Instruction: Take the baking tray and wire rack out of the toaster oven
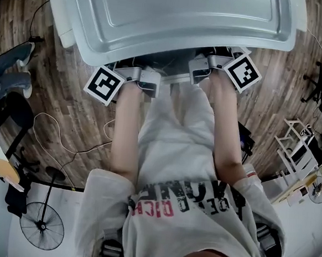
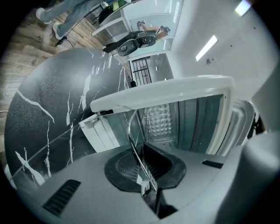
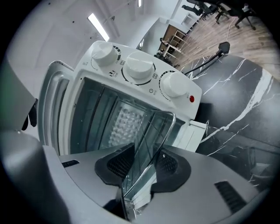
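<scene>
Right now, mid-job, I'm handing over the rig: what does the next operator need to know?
Left gripper: shut on the near edge of the wire rack.
Right gripper: appears shut on that edge too.
Wire rack: reaches from both grippers to the mouth of the toaster oven, seemingly not out yet.
Baking tray: cannot make it out.
To do: draw the rack out, then the tray.

Landmark: black marbled countertop [image 2: 48, 109]. Wood floor [image 2: 17, 52] runs past its far edge. A person's legs in jeans [image 2: 73, 14] stand out there beyond the counter, and a white shelf unit [image 2: 114, 27] is also past that edge. 1 black cable [image 3: 204, 64] runs along the countertop's far edge and ends in what looks like a plug [image 3: 224, 46]. Office chairs [image 3: 214, 9] well beyond it. 1 ceiling strip light [image 3: 98, 27] high above it.
</scene>
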`<state>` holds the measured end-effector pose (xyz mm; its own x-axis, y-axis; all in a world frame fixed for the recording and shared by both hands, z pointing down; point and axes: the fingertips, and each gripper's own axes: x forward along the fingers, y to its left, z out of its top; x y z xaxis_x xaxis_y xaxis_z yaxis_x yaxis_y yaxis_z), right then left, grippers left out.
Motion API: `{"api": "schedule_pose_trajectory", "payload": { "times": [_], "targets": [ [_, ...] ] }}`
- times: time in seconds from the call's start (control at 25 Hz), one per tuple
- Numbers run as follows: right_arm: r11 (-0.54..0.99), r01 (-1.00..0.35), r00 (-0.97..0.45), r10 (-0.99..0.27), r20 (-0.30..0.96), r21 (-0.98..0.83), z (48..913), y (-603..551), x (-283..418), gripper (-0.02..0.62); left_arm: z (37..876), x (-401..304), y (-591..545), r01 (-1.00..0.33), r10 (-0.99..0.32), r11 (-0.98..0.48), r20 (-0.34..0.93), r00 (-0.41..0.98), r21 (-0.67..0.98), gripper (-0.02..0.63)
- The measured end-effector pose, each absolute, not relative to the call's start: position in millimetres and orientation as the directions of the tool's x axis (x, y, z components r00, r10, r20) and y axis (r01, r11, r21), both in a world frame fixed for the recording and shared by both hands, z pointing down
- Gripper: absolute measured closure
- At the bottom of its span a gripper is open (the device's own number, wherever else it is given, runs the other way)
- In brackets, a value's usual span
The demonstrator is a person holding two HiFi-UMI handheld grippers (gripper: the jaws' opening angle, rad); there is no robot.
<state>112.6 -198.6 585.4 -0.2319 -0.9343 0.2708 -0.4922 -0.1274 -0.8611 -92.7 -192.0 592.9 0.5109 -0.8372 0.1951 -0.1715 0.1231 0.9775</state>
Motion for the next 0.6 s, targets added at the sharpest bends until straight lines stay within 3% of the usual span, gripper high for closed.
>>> {"api": "schedule_pose_trajectory", "payload": {
  "times": [0.12, 0.6],
  "targets": [
    [-0.167, -0.497, -0.199, -0.933, 0.299, -0.852, 592.4, -197.4, 117.3, 0.572, 592.9, -92.8, -192.4, -0.173, -0.836, 0.127, 0.199, 0.511, 0.977, 0.595],
    [-0.115, -0.531, -0.24, -0.93, 0.279, -0.84, 587.5, -193.3, 112.4, 0.577, 592.9, -90.2, -182.2, -0.212, -0.812, 0.126, 0.224, 0.54, 0.969, 0.595]
  ]
}}
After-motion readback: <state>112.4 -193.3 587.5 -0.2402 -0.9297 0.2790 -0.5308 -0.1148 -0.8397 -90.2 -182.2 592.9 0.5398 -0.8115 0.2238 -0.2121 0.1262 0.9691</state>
